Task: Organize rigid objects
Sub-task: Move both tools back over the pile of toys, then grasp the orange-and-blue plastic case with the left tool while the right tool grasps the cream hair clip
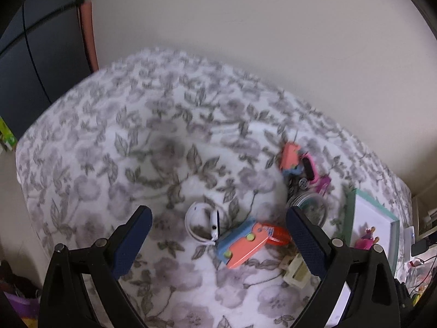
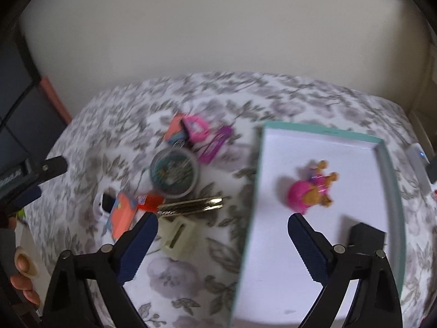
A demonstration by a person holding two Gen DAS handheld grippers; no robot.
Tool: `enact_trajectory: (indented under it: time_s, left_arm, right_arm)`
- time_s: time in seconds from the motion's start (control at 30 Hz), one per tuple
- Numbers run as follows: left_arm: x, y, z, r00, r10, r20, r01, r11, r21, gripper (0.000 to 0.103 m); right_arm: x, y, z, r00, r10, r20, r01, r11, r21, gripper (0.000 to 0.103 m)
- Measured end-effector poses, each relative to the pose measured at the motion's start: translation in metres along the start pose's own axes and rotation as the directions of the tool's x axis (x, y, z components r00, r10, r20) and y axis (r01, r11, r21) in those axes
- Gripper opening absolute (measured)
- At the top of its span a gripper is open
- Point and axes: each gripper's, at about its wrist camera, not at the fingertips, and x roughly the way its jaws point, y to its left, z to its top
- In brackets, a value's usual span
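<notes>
Toys and small rigid items lie scattered on the floral bedspread (image 1: 136, 150): a white smartwatch (image 1: 203, 224), a coral-and-blue block (image 1: 241, 243), a round tin (image 2: 174, 173), a gold clip (image 2: 191, 205) and a cream holder (image 2: 179, 237). Left gripper (image 1: 218, 235) hovers above them, fingers spread wide, holding nothing. Right gripper (image 2: 222, 237) is equally wide and empty, straddling the edge of the teal-rimmed tray (image 2: 322, 131), where a pink figurine (image 2: 310, 188) sits. A plain pale wall (image 2: 218, 41) rises behind the bed.

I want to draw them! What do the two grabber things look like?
Both the left gripper and right gripper look alike: black plastic arms with small round silver bolts, ending in two dark blue fingers with a bumpy, textured surface.
</notes>
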Motion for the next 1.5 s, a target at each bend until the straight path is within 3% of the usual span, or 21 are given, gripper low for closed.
enact_trajectory:
  time_s: [0.07,0.3,0.63,1.5]
  left_arm:
    - [0.016,0.000,-0.003,0.998,0.010,-0.058,-0.010,1.000,0.006,0.098]
    - [0.049,-0.009,-0.011,0.988,0.012,-0.155,-0.007,0.999,0.033,0.098]
    - [0.093,-0.027,-0.029,0.958,0.036,-0.286,-0.008,0.995,0.098,0.098]
    - [0.108,-0.038,-0.033,0.950,0.133,-0.281,-0.084,0.980,0.179,0.098]
  right_arm:
    - [0.009,0.010,-0.004,1.000,0.006,-0.023,-0.007,0.999,-0.032,0.096]
    - [0.040,0.030,-0.015,0.994,0.002,-0.107,-0.012,0.996,-0.088,0.093]
    - [0.070,0.040,-0.025,0.985,-0.012,-0.174,-0.010,0.992,-0.129,0.091]
    - [0.090,0.055,-0.038,0.978,-0.069,-0.196,0.027,0.978,-0.208,0.091]
